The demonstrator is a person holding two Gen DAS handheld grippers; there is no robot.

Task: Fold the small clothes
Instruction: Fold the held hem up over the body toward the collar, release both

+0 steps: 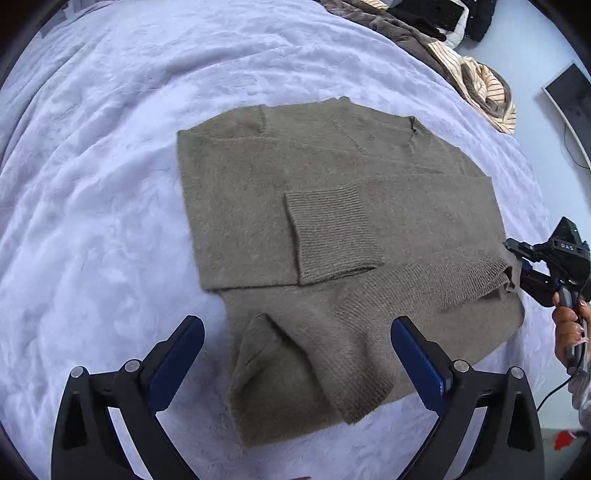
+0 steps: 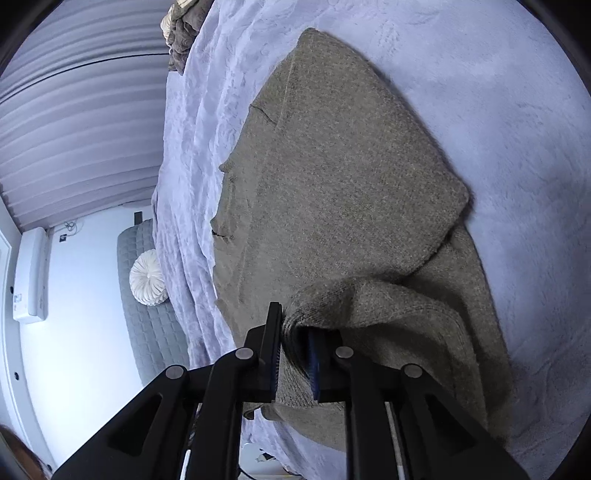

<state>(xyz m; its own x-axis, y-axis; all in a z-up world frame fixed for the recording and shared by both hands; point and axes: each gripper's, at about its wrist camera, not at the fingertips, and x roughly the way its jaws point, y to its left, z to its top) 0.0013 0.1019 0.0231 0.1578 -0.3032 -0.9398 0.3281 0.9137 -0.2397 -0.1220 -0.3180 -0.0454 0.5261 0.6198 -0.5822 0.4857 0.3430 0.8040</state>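
An olive-brown knit sweater (image 1: pixel 332 229) lies flat on a pale lilac bedspread (image 1: pixel 96 206), its ribbed sleeve cuff (image 1: pixel 332 236) folded onto the body. My left gripper (image 1: pixel 297 354) is open and empty, hovering just above the sweater's near edge. My right gripper (image 1: pixel 517 264) shows at the right edge of the left wrist view, shut on the sweater's ribbed hem corner. In the right wrist view the right gripper (image 2: pixel 293 360) pinches a lifted fold of the sweater (image 2: pixel 343 177) between its blue pads.
A heap of brown and striped clothes (image 1: pixel 469 70) lies at the bed's far right edge. Dark clothes (image 1: pixel 436 14) lie behind it. A grey quilted bench with a round white cushion (image 2: pixel 147 277) stands beside the bed. A curtain (image 2: pixel 74 122) hangs beyond.
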